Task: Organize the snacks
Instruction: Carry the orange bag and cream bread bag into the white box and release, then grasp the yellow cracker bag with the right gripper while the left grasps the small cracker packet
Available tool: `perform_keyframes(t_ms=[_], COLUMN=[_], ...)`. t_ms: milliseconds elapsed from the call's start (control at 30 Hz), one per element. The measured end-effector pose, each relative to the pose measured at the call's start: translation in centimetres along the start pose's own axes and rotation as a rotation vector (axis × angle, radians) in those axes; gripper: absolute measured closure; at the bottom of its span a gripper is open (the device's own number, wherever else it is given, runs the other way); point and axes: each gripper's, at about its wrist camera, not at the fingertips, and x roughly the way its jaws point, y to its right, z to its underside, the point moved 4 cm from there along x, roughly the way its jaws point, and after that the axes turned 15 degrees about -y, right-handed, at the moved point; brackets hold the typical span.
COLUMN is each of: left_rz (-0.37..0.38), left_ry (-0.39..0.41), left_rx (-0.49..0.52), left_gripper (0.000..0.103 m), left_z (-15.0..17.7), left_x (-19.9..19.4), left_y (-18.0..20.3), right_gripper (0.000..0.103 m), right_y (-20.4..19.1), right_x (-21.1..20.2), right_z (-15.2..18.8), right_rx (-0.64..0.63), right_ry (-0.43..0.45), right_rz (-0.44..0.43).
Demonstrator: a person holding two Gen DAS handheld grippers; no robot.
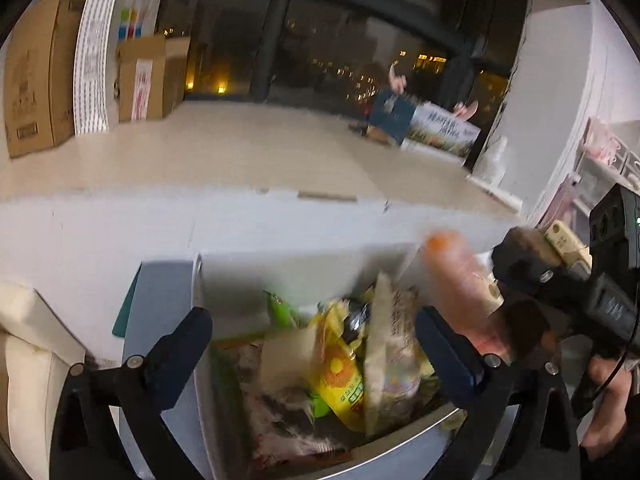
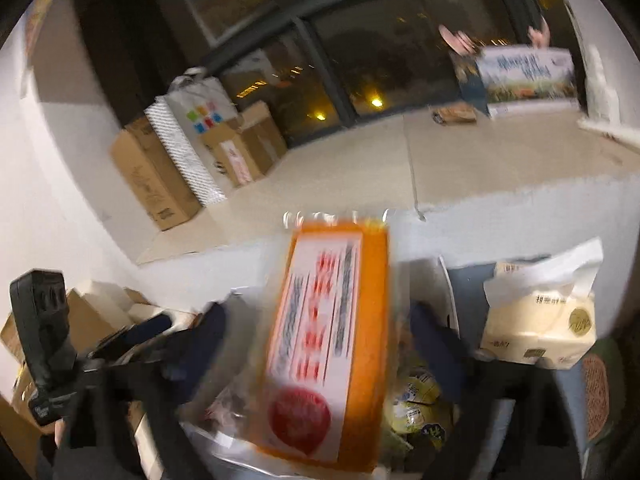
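Note:
My left gripper (image 1: 318,340) hangs open over a white bin (image 1: 280,276), with nothing between its fingers. The bin holds several snack packets, among them a yellow one (image 1: 340,376) and a green one (image 1: 280,308). In the right wrist view an orange packet (image 2: 328,320) with a white label stands upright between the fingers of my right gripper (image 2: 320,344). Those jaws are spread wide, and a gap shows on each side of the packet. The same orange packet (image 1: 452,276), blurred, shows over the bin's right corner in the left wrist view.
The bin rests on a white table (image 1: 120,232). A cream tissue pack (image 2: 540,320) lies right of the bin. Cardboard boxes (image 2: 152,176) stand on the floor by the dark window. A hand (image 1: 608,400) grips the right tool.

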Motion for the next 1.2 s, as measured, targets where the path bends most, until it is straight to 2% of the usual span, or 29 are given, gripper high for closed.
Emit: perform_keyframes(t_ms=[133,300,433,567,667,867,933,1033,1200], left_rz=[0.003,-0.001,-0.023,-0.017,-0.032,0.047,0.038,0.079,0.091], left_ry=[0.002,0.011,0.047,0.088,0.107,0.126,0.126,0.093,0.043], left_rx=[0.003,0.047,0.106,0.190,0.237,0.213,0.188,0.152,0.141], left_gripper=[0.000,0.000,0.000,0.000,0.000,0.000,0.000,0.000,0.000], left_z=[1.7,2.8,3.9,6.5,8.9,14.8,17.0,20.7,25.4], left_x=[0.4,-0.5,-2.9,-5.8,-7.5,-10.0,-10.2,-9.9,-9.1], left_y=[-0.6,0.6,2.7,5.4,7.0,8.2,8.0,7.6,7.0], right_gripper=[0.000,0.000,0.000,0.000,0.000,0.000,0.000,0.000,0.000], right_y=[1.9,3.1,2.5,0.8,-0.9,-2.8,-2.7,-1.8,1.1], right_x=[0.2,-2.0,-4.7,-8.3,-11.2,-14.1,-14.2,-14.1,-12.2], right_z=[0.9,2.3,3.1,5.2,8.5,16.4,19.0,23.2,28.6], right_rx=[0.080,0.106,0.078,0.025,-0.051,-0.125,-0.137,-0.130,-0.075], right_ry=[0.009,0.058,0.106,0.151,0.188,0.207,0.195,0.173,0.079], right_rz=[-0.037,-0.083,-0.084,-0.082,-0.051,0.003,0.038,0.116,0.207])
